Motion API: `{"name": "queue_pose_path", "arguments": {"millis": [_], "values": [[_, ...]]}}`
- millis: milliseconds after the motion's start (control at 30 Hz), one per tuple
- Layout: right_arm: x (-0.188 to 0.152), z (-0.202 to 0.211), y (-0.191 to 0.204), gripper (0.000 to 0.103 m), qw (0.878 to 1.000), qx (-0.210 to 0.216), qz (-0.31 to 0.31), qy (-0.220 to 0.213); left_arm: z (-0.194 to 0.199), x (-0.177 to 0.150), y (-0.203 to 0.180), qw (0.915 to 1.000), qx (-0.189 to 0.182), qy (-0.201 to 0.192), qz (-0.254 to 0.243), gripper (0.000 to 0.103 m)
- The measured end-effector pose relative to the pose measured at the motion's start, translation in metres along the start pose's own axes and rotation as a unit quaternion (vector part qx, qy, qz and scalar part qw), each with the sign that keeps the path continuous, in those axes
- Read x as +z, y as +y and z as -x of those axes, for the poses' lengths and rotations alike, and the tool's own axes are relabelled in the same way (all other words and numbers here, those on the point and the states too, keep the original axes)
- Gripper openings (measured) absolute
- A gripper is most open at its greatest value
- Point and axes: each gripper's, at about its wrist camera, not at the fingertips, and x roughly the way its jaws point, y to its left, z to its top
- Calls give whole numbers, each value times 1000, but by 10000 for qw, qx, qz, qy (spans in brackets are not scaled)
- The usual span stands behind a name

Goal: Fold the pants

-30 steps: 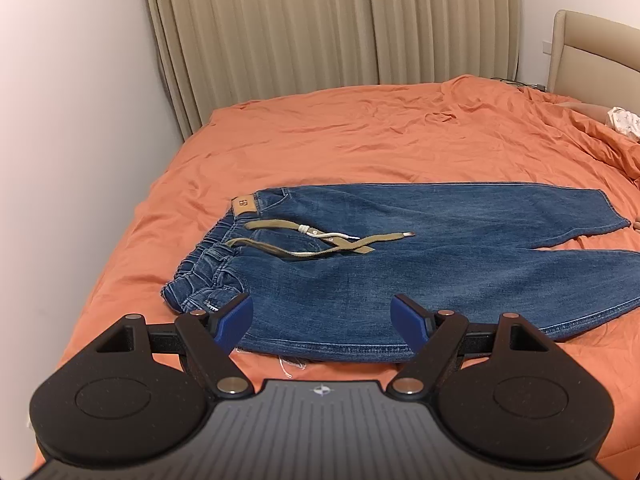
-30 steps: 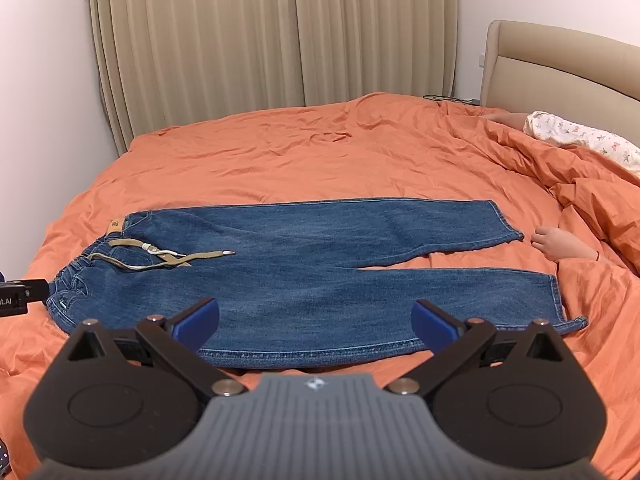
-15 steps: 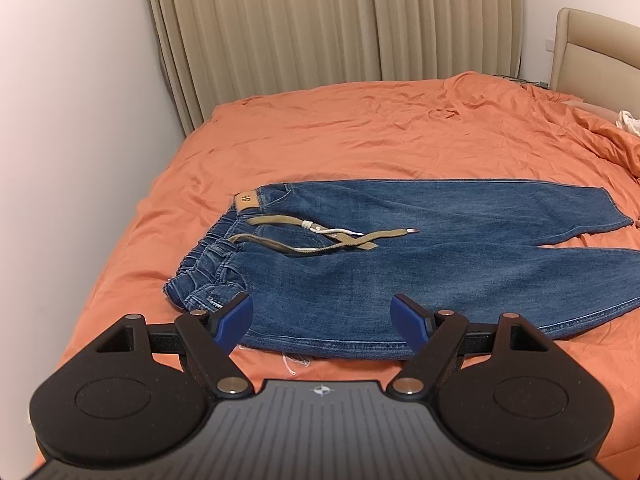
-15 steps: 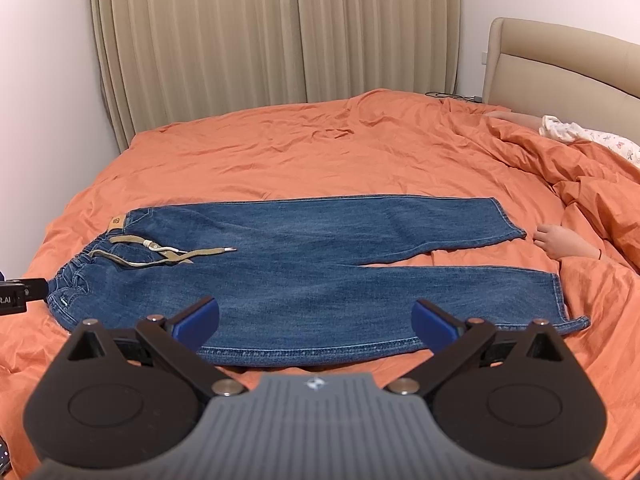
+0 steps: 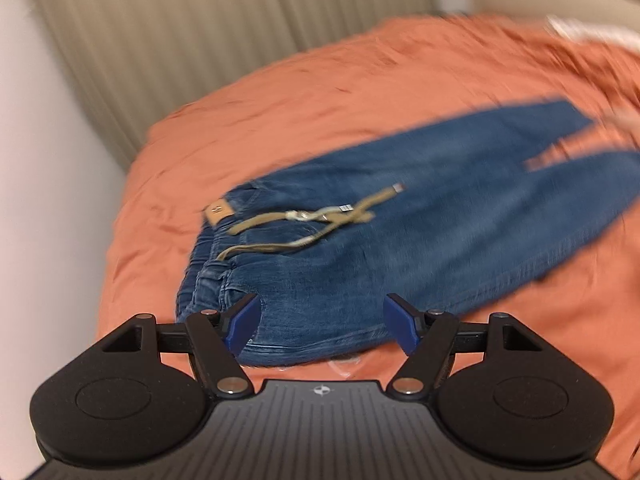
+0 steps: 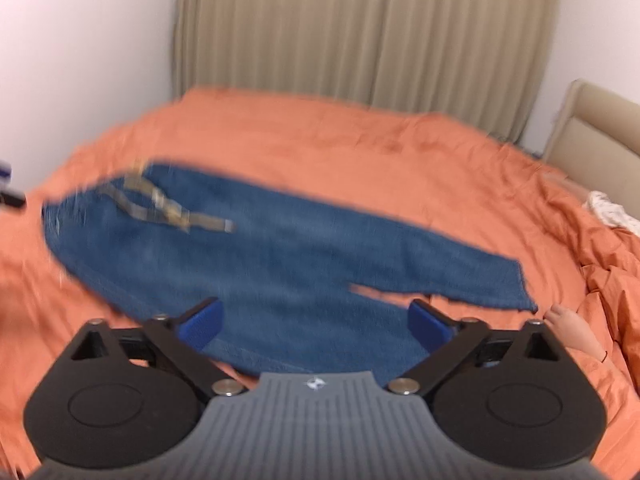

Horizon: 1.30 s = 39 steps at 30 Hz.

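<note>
Pants (image 5: 400, 240) lie flat on the bed (image 5: 360, 92), curtains (image 6: 360, 28) behind.

Lighting is soft, warm indoor stuff, fairly even across the orange bedspread (image 5: 360, 80), with no glare anywhere. Only real shadow is a thin dark line under the near edge of the jeans (image 5: 400, 240) in the left wrist view. Both pictures are badly motion-smeared: the jeans' outline, the drawstring (image 5: 304, 220) and the bedspread wrinkles all streak (the right wrist view is the worse one, its drawstring (image 6: 160, 204) is mush). The gripper bodies stay crisp in both, since they ride with the cameras. Fisheye bends the curtain (image 6: 360, 28) and bed edges into curves, and the top corners go dark with vignetting.
</note>
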Motion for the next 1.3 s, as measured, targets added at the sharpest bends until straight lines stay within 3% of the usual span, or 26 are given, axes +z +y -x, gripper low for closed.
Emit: {"name": "queue_pose_path", "arguments": {"millis": [133, 233, 400, 600, 633, 700, 767, 867, 967, 1067, 1233, 1300], "values": [[-6, -24, -17, 55, 9979, 168, 435, 444, -31, -9, 7, 9976, -154, 306, -600, 82], [-12, -38, -29, 50, 9950, 256, 685, 680, -62, -23, 2, 9896, -91, 537, -1329, 82], [-25, -64, -51, 39, 9878, 341, 856, 1257, -121, -48, -21, 9648, 85, 948, -2450, 80], [-41, -79, -77, 36, 9773, 385, 1180, 1718, -170, -71, -37, 9314, 423, 1140, -3431, 79], [-43, -80, -81, 36, 9759, 421, 1195, 1777, -175, -72, -39, 9311, 461, 1172, -3424, 78], [-46, -80, -89, 36, 9723, 441, 1293, 1897, -177, -73, -39, 9362, 480, 1197, -3269, 65], [-50, -78, -94, 36, 9680, 443, 1485, 1976, -174, -72, -37, 9428, 525, 1078, -3109, 36], [-57, -77, -104, 36, 9614, 346, 1728, 2111, -159, -64, -27, 9587, 618, 826, -2651, 13], [-68, -79, -117, 36, 9530, 130, 1993, 2279, -148, -50, -15, 9729, 690, 604, -2124, 8], [-82, -88, -130, 32, 9466, -34, 2076, 2466, -140, -38, -11, 9775, 808, 449, -1894, 7], [-97, -102, -139, 4, 9435, -189, 2200, 2473, -133, -23, -11, 9813, 877, 461, -1651, 7], [-92, -98, -144, 0, 9500, -303, 2045, 2340, -128, -22, -13, 9822, 917, 426, -1582, 7]]}}
